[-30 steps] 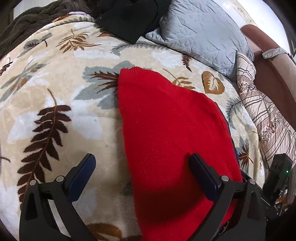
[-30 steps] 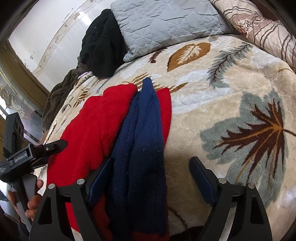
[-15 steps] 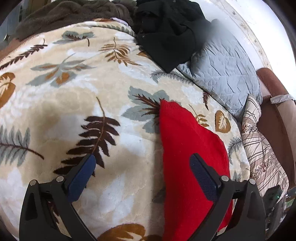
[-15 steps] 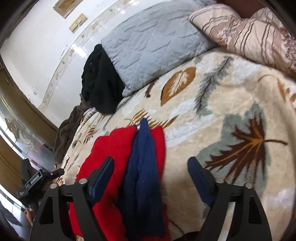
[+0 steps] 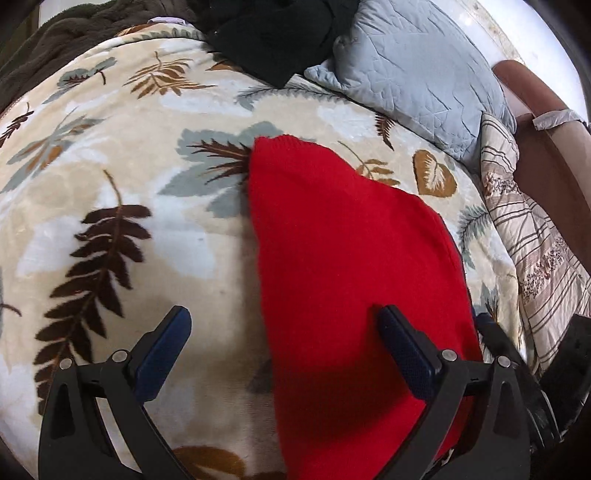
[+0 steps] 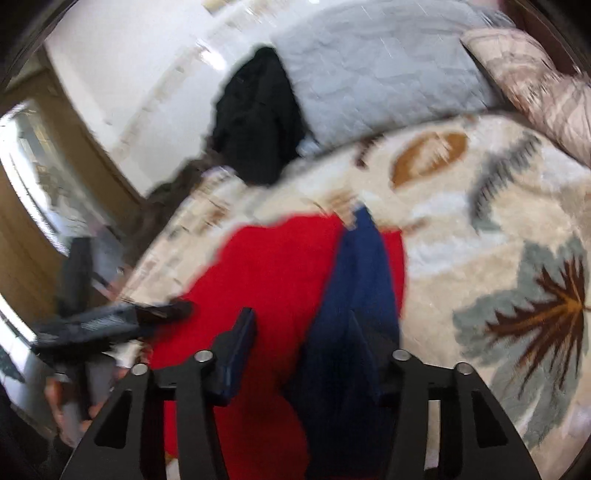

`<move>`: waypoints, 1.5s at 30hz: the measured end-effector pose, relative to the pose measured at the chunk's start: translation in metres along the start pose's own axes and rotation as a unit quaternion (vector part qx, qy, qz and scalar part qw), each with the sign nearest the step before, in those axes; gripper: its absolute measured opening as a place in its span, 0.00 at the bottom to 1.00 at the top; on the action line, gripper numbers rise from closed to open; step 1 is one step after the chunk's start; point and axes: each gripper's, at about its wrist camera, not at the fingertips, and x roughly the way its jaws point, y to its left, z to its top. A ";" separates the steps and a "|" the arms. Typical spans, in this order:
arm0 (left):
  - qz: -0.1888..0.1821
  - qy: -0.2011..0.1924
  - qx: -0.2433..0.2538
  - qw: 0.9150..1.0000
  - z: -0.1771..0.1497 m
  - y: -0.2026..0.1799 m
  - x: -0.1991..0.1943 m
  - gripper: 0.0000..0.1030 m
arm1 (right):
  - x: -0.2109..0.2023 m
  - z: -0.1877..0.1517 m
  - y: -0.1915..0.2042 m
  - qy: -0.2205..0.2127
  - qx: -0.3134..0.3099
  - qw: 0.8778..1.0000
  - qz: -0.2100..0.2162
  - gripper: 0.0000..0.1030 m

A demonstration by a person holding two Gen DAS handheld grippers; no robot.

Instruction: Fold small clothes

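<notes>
Closing on the navy sleeve (image 6: 354,280) is the step you are in now: your right gripper (image 6: 306,347) has its jaws narrowing with that dark blue strip and a little of the red sweater (image 5: 343,266) between them, though the blur in the right wrist view keeps you from telling whether the pads already press the knit. The sweater lies flat on the leaf-print blanket (image 5: 122,206) of the bed, its far end toward the grey quilted pillow (image 5: 417,70), the navy sleeve running along its side away from your left gripper (image 5: 284,350). That left gripper hangs spread wide with nothing pinched, one pad over the bare blanket and the other over the red knit, straddling the sweater's edge. To do this well, you likely want to catch only the sleeve's thickness, not the body layer under it, so let the lower finger slide between the two before you finish squeezing. Keep your left gripper ready to pin the red body near its edge, so the garment should not drag across the plush blanket when you lift. Carry the sleeve across the body in a low arc and lay it straight; a high lift would probably pull the whole sweater askew. The black garment (image 5: 273,33) beside the pillow sits well apart from the sweater.
</notes>
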 end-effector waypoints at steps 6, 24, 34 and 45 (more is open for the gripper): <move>0.011 -0.006 0.009 1.000 -0.003 -0.004 0.000 0.99 | 0.011 -0.008 0.005 0.037 -0.021 0.999 -0.011 0.48; 0.009 -0.004 0.007 1.000 -0.002 -0.003 0.001 0.99 | 0.013 -0.006 -0.001 0.040 -0.001 0.999 -0.013 0.49; -0.013 -0.023 -0.031 0.999 0.002 0.017 -0.009 0.99 | -0.012 0.002 -0.070 -0.006 0.172 0.985 -0.026 0.55; 0.001 0.011 -0.077 0.997 -0.029 0.018 -0.036 0.99 | -0.012 0.002 -0.082 -0.015 0.216 0.976 -0.010 0.62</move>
